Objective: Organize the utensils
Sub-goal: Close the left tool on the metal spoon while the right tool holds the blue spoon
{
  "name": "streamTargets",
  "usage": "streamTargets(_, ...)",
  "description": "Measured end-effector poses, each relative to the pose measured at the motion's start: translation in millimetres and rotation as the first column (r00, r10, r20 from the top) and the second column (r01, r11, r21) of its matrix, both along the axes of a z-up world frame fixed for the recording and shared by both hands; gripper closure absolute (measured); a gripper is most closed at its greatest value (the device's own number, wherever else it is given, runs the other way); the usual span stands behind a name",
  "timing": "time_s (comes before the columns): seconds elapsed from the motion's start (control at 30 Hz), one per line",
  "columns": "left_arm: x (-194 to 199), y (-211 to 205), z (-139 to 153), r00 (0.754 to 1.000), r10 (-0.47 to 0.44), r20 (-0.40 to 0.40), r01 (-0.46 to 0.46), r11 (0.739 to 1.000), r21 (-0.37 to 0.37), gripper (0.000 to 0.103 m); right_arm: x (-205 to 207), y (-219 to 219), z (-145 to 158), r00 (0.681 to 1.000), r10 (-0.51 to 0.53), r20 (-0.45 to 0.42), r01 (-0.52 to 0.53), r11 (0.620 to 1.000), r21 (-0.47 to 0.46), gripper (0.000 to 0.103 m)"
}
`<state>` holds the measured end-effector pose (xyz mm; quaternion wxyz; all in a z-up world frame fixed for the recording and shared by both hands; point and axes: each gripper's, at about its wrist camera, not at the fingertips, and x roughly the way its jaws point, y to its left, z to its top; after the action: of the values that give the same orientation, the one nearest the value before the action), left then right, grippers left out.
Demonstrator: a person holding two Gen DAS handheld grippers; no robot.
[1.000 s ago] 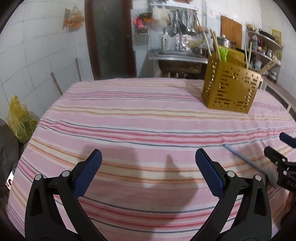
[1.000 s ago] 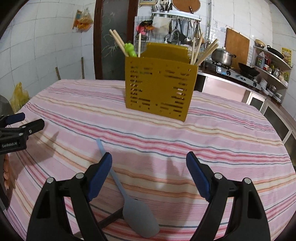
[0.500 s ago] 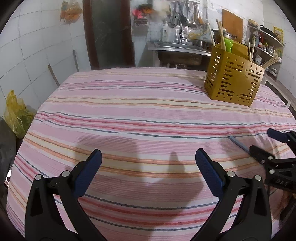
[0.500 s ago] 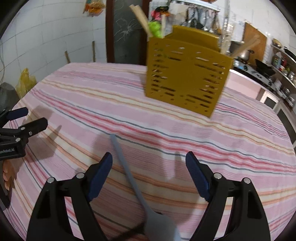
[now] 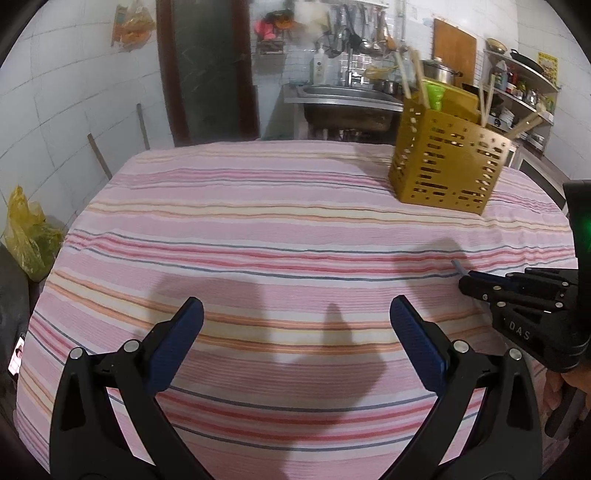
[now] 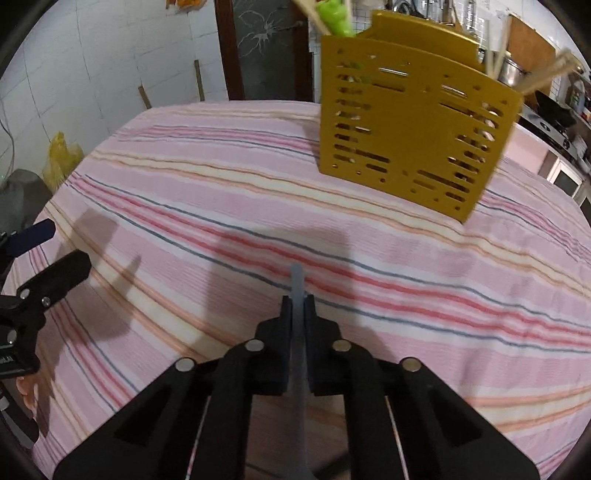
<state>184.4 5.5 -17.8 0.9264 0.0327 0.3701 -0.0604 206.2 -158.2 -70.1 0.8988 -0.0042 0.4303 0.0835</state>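
Kitchen setup for us today: white tiled walls, a dark door, a steel sink (image 5: 345, 96) at the back with ladles and a soap bottle hanging above it, and shelves of pots off to the side. We're working on a round table under a pink striped tablecloth (image 5: 258, 206).

Our landmark is the yellow perforated utensil caddy (image 6: 413, 136), standing upright on the far side of the cloth. It already holds wooden chopsticks (image 6: 535, 75) poking out at an angle, plus something bright green (image 6: 334, 16) in the back corner.

Well in front of the caddy, our right gripper (image 6: 297, 301) has just snapped closed on the handle of the grey spatula (image 6: 297, 280). The pads clamp the handle from both sides, and a short stub of it sticks out past the tips, pointing toward the caddy. The blade end runs back under the gripper, so we can't really see it. From the left wrist view only that little tip (image 5: 457, 265) shows.

Our left gripper (image 5: 295, 325) hovers over bare cloth, well apart from the caddy and off to the spatula's side, jaws spread wide with nothing between them.

A yellow plastic bag (image 5: 27, 236) sits on the floor, far from the caddy.
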Motion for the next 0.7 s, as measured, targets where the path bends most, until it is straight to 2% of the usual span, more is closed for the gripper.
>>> streamTargets(0.2, -8.8, -29.9, 1.6, 0.998, -0.07, -0.006, 0.07, 0.998, -0.008, 0.006, -34.6, -60.5, 14.5, 0.99, -0.137, 0.036, 0.137, 0.991, 0.005, 0.096)
streamTargets(0.43, -26.6, -72.8, 1.0, 0.986, -0.168, -0.006, 0.168, 0.986, -0.015, 0.006, -87.1, -131.1, 16.8, 0.949, -0.312, 0.042, 0.313, 0.949, -0.033, 0.096)
streamTargets(0.57, -30.9, -87.9, -2.1, 0.974, -0.224, -0.039, 0.222, 0.974, -0.049, 0.006, -105.4, -153.4, 11.0, 0.933, -0.359, 0.03, 0.36, 0.933, -0.024, 0.096)
streamTargets(0.7, -39.8, -105.0, -8.3, 0.951, -0.298, -0.081, 0.292, 0.953, -0.075, 0.006, -108.0, -165.6, 0.0, 0.925, -0.381, 0.018, 0.381, 0.925, -0.003, 0.096)
